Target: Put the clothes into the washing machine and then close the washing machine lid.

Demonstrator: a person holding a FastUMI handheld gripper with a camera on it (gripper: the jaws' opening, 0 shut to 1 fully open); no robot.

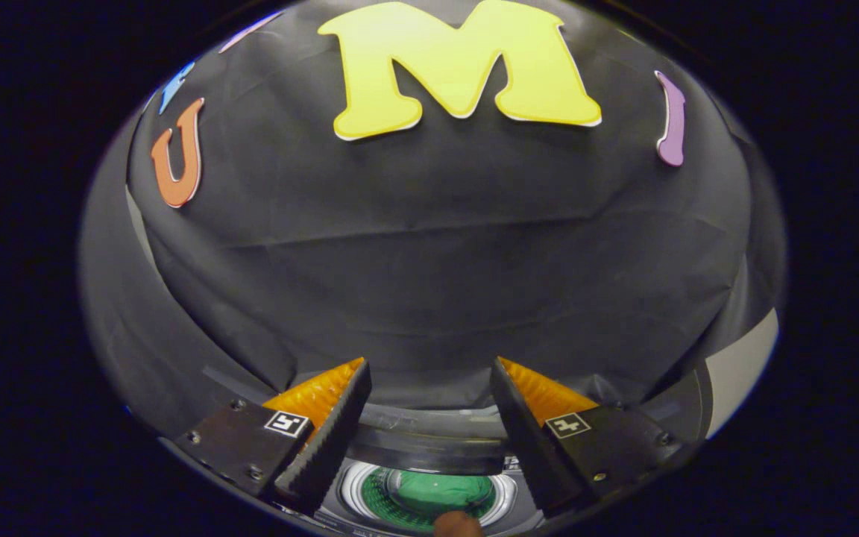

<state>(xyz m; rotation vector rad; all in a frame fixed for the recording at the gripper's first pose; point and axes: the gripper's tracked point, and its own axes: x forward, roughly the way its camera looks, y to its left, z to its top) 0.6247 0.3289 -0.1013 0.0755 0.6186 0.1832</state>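
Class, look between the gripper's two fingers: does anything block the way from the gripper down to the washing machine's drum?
Nothing visible does. The gripper is open and holds nothing; below its fingers the drum lies open with green cloth inside. A small brown thing sits at the drum's near edge; what it is, I cannot tell.

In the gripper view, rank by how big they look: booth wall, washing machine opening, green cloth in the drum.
1. Booth wall, by far.
2. Washing machine opening, seen between the open gripper fingers.
3. Green cloth inside it, partly hidden below.
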